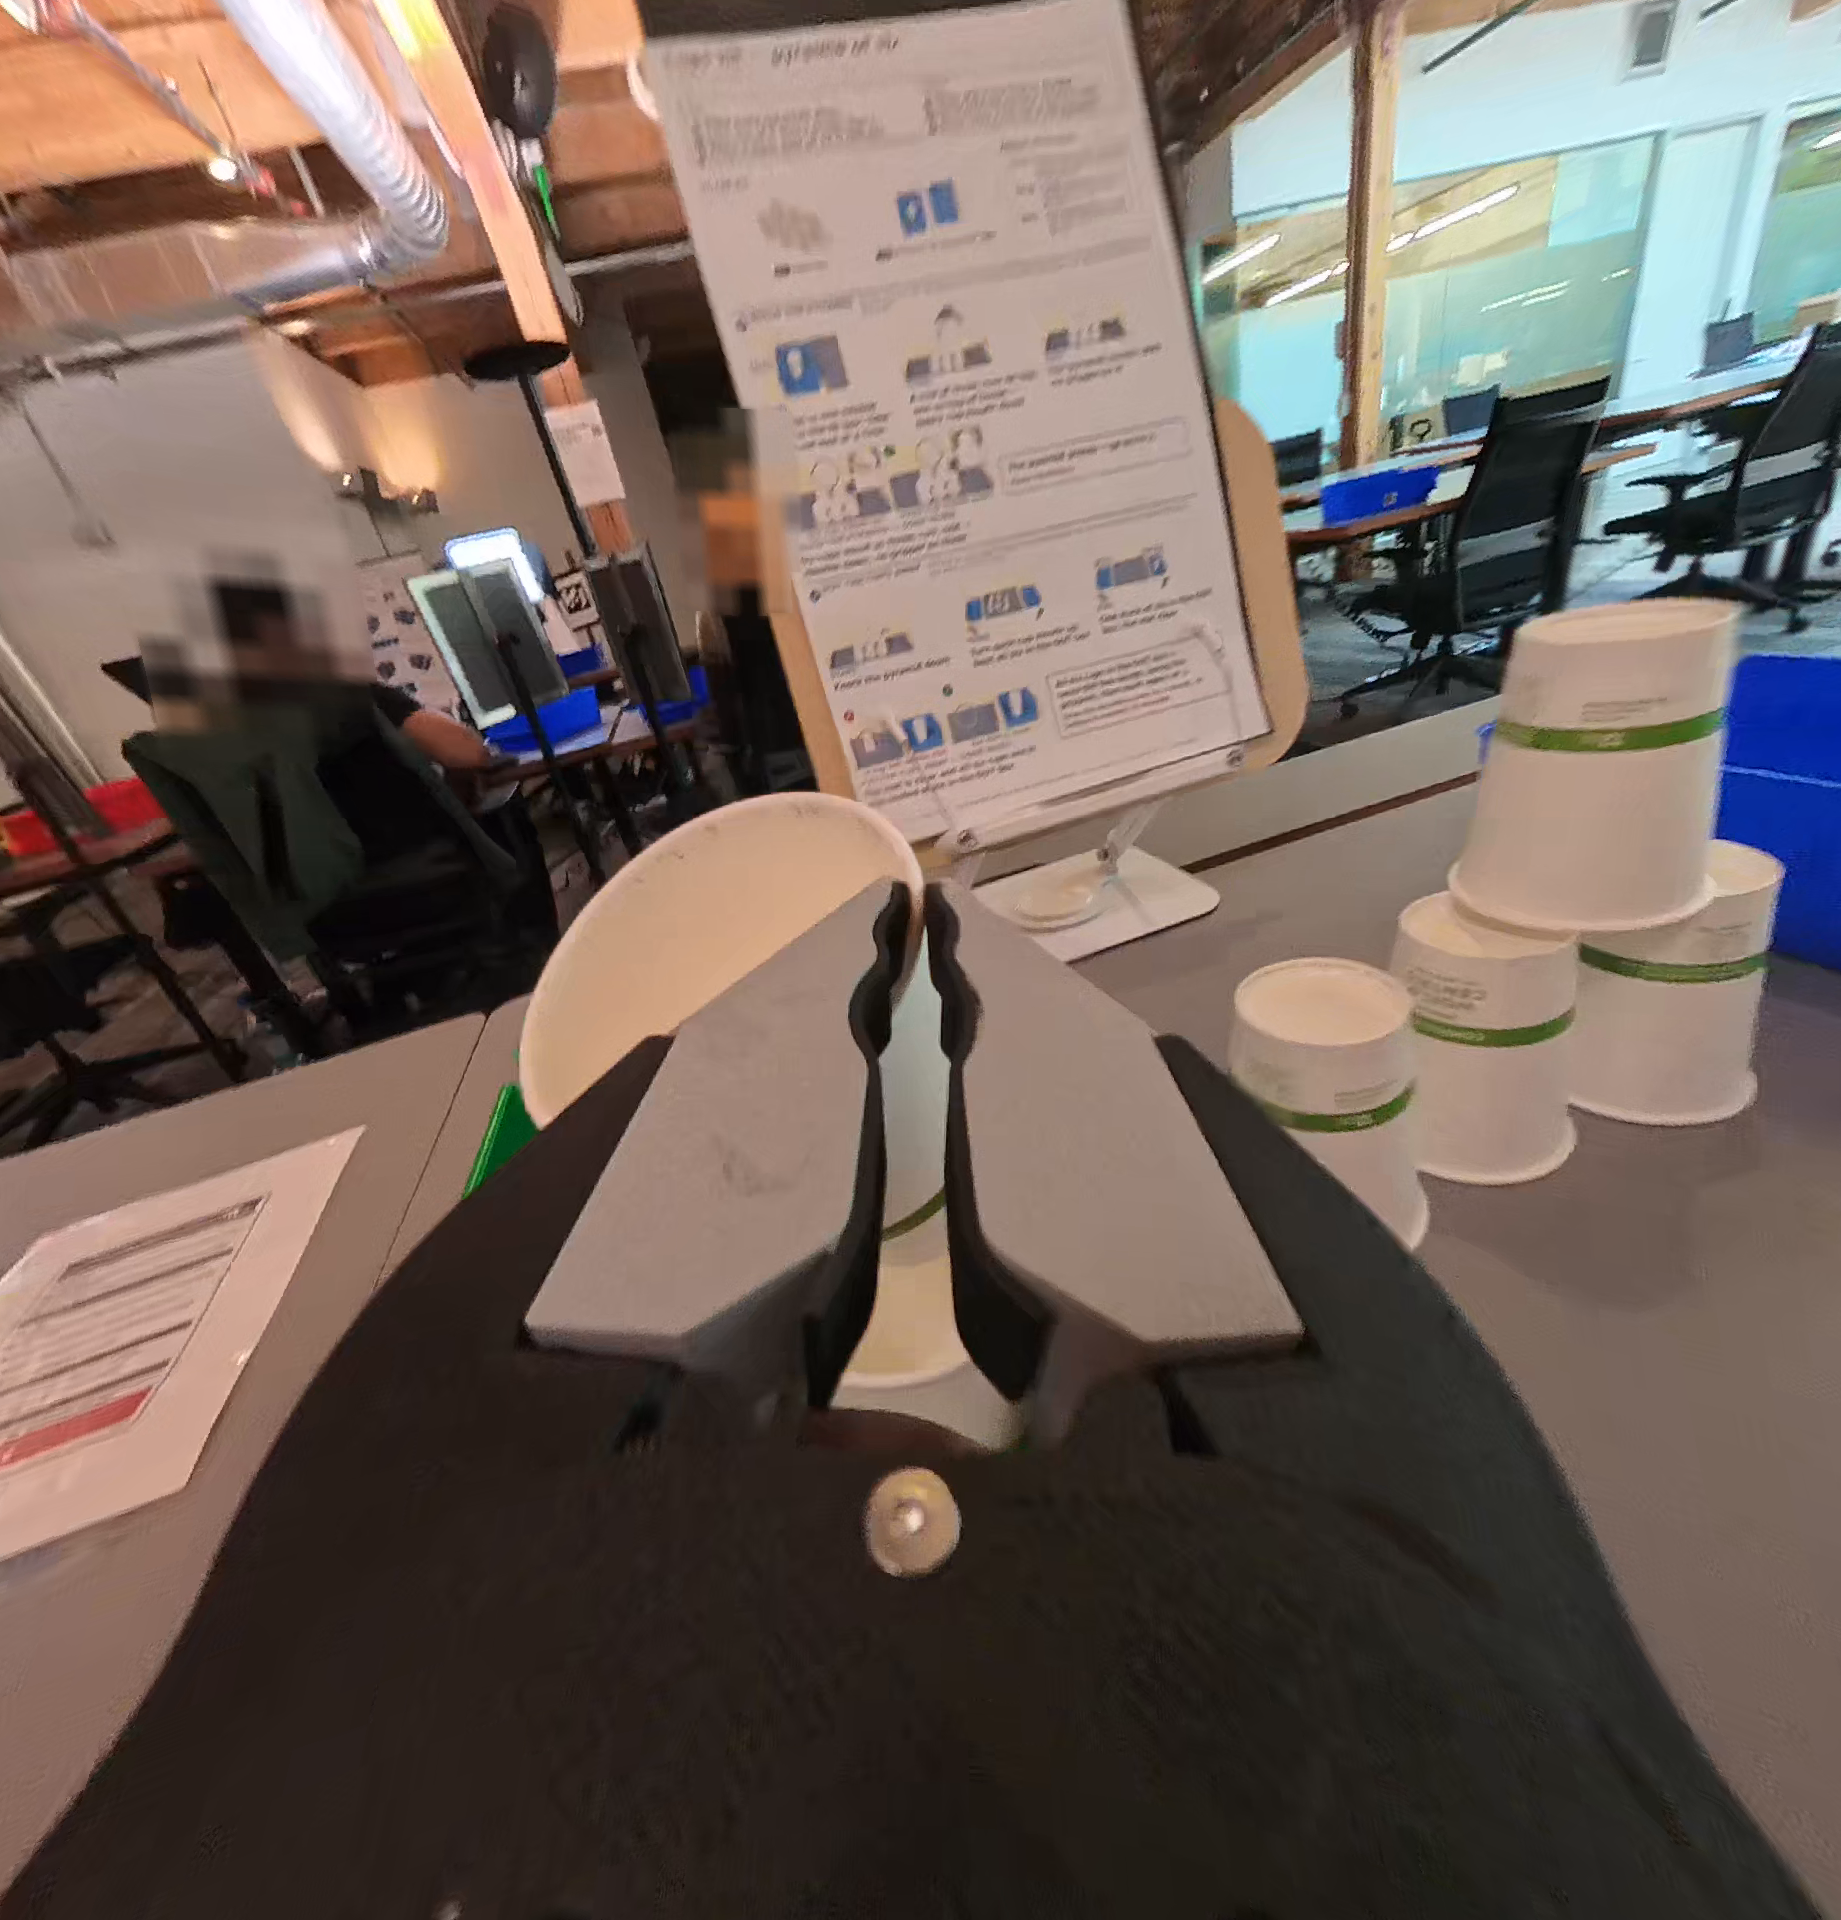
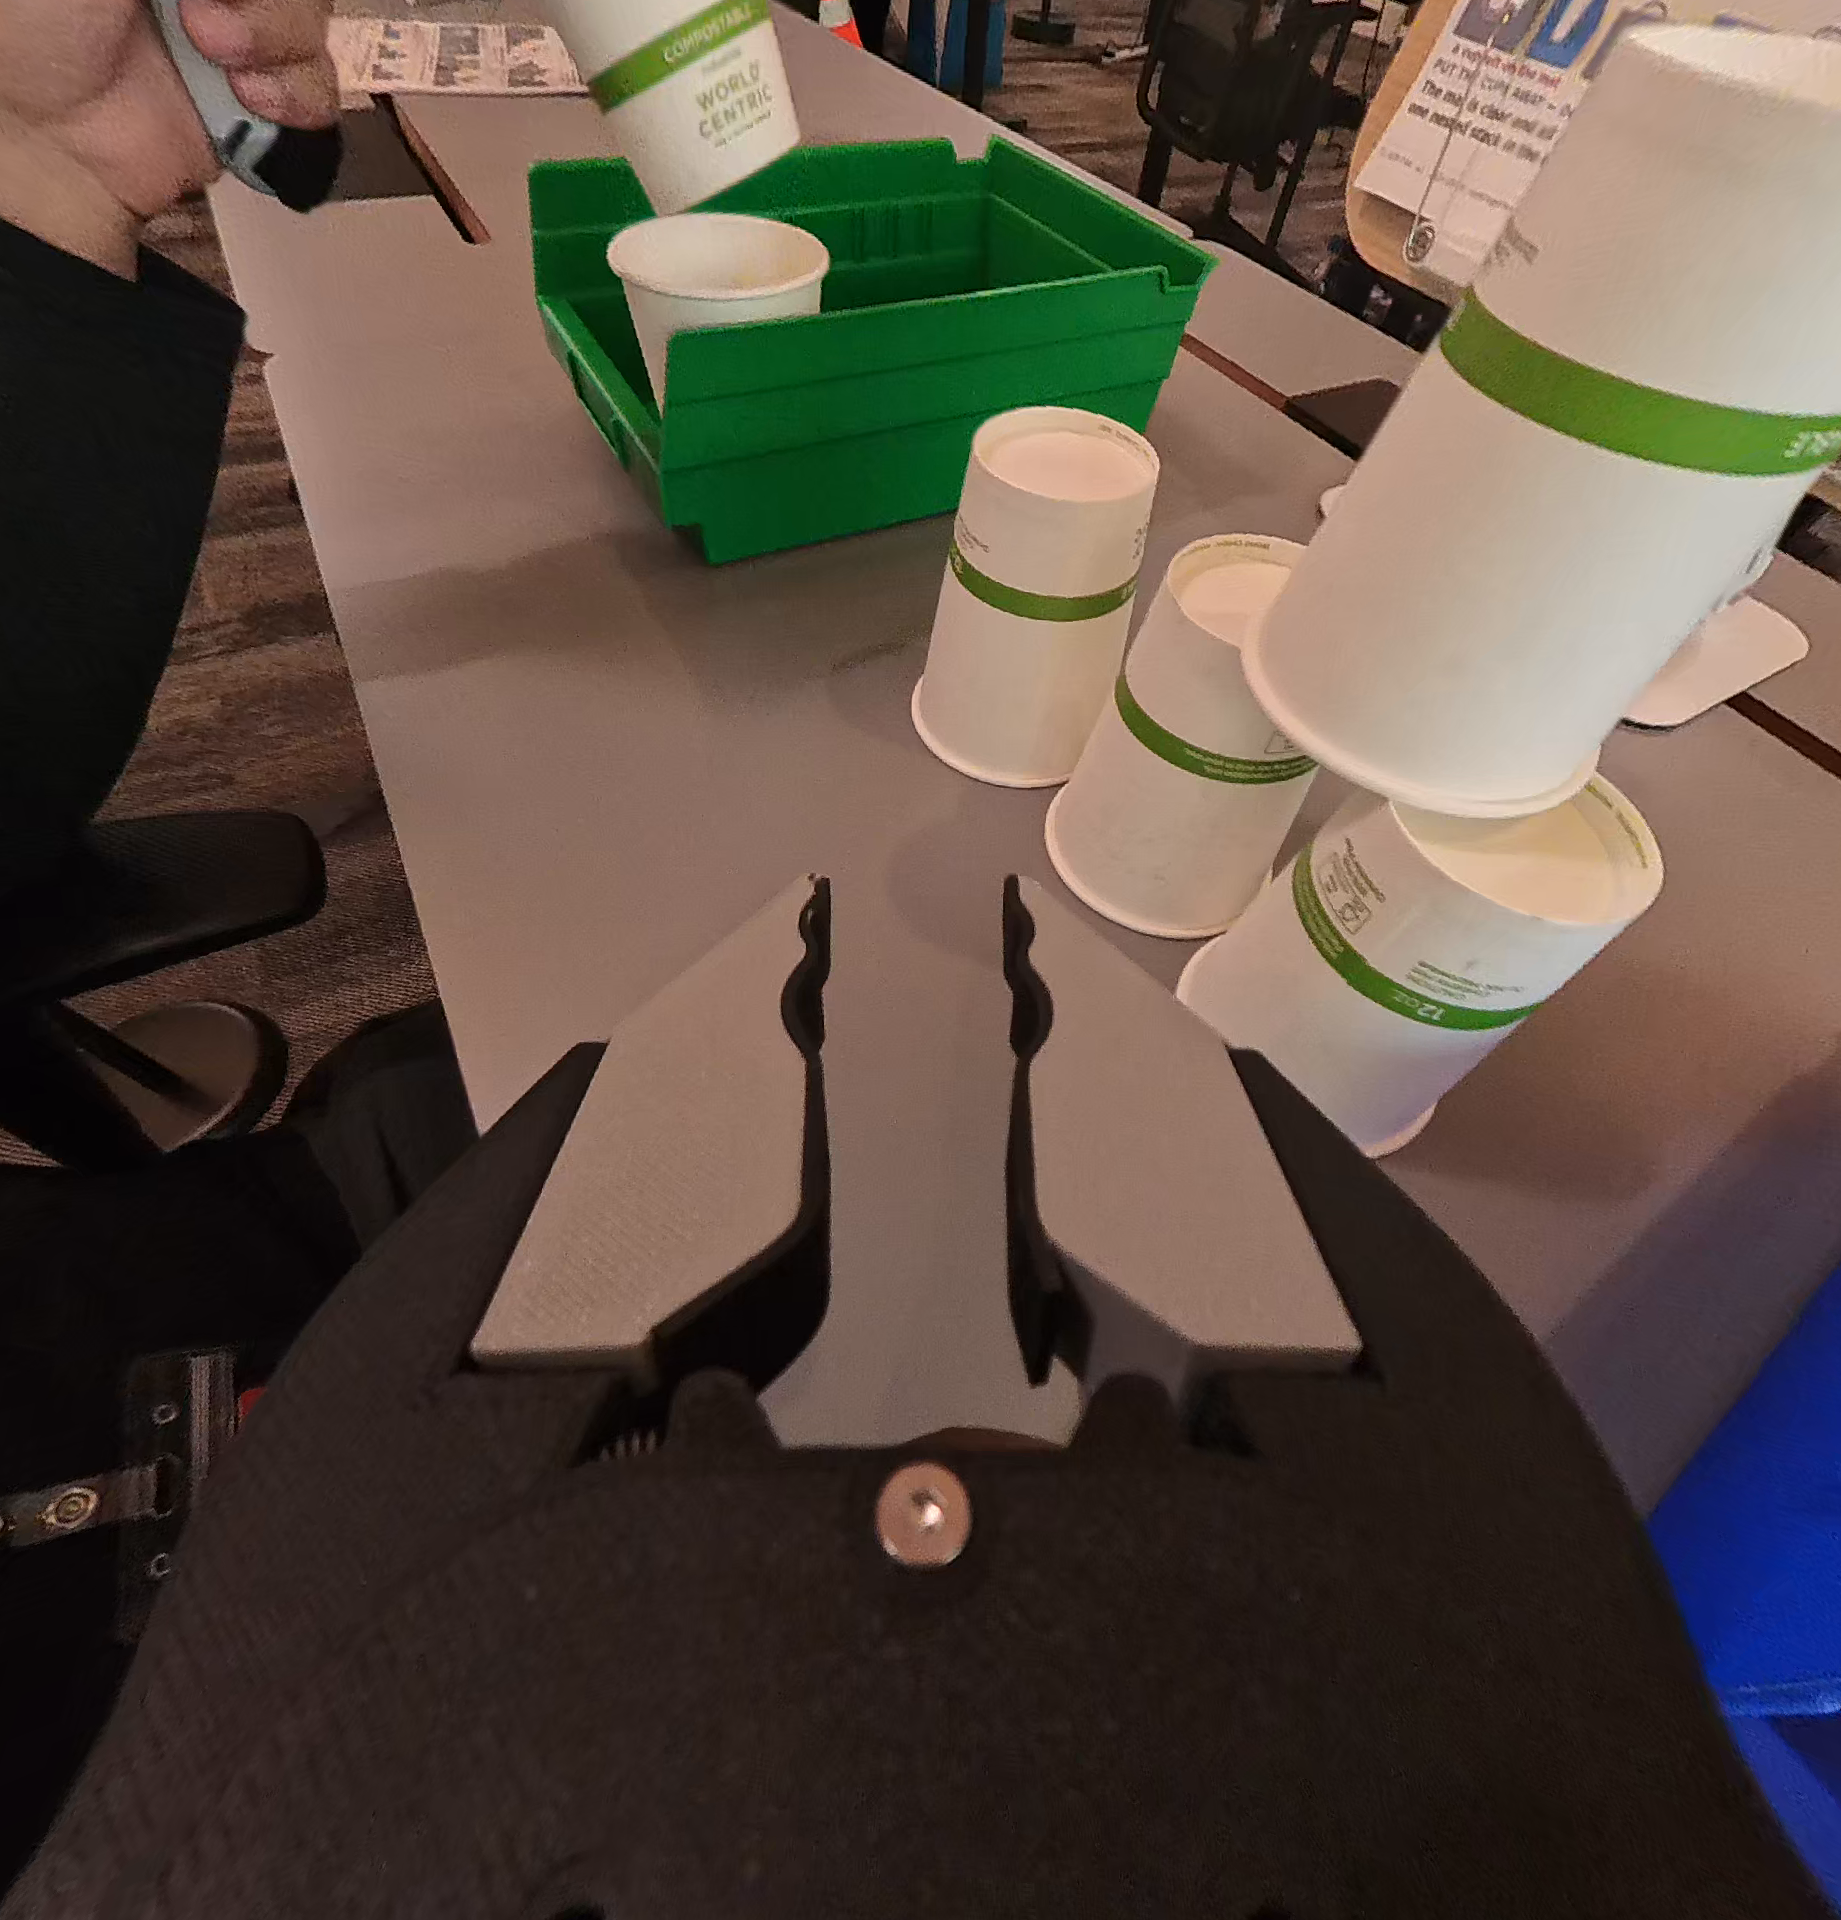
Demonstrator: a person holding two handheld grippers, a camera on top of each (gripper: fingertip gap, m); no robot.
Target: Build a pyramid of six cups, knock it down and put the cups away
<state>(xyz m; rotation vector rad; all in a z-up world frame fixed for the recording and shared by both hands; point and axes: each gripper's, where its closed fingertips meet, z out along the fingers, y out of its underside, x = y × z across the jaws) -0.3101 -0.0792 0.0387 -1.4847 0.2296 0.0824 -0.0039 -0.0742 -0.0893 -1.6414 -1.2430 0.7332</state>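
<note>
Six white paper cups are present: four inverted on the desk (image 2: 604, 727) at 2 o'clock (three base cups (image 2: 1041, 592) and one stacked cup (image 2: 1550, 447)), one upright cup (image 2: 718, 281) inside one green bin (image 2: 895, 416) at 12 o'clock, and one lifted cup (image 2: 687, 94) above it.

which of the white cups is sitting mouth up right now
The cup in the green bin, standing with its open mouth up inside the green bin. The table cups are upside down; the left gripper holds another tilted.

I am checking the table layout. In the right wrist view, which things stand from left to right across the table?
Green plastic bin holding an upright white paper cup → free-standing upturned cup → upturned cup carrying the upper cup.
</note>
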